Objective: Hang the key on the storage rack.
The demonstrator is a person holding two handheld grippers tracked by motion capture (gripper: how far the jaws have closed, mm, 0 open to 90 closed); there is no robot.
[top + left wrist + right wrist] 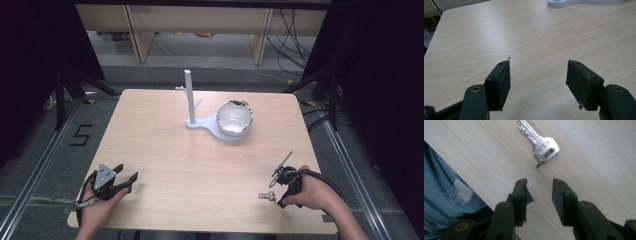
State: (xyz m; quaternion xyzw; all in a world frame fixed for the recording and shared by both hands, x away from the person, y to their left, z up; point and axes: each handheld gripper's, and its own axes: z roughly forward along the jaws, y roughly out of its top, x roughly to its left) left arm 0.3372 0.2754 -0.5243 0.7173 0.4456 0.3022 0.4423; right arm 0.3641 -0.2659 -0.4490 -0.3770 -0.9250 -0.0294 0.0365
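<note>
One small, flat, shiny metal key (539,144) lies on the smooth pale wooden table (165,150), near its right front corner. Your right gripper (539,185) sits just beside the key, its two black jaws a little apart and empty. Your left gripper (538,72) rests far left, jaws wide and empty.

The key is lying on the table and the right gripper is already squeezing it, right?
Not quite. The key does lie on the table, but the right gripper is open and just short of it, jaws apart, as the right gripper view shows.
</note>
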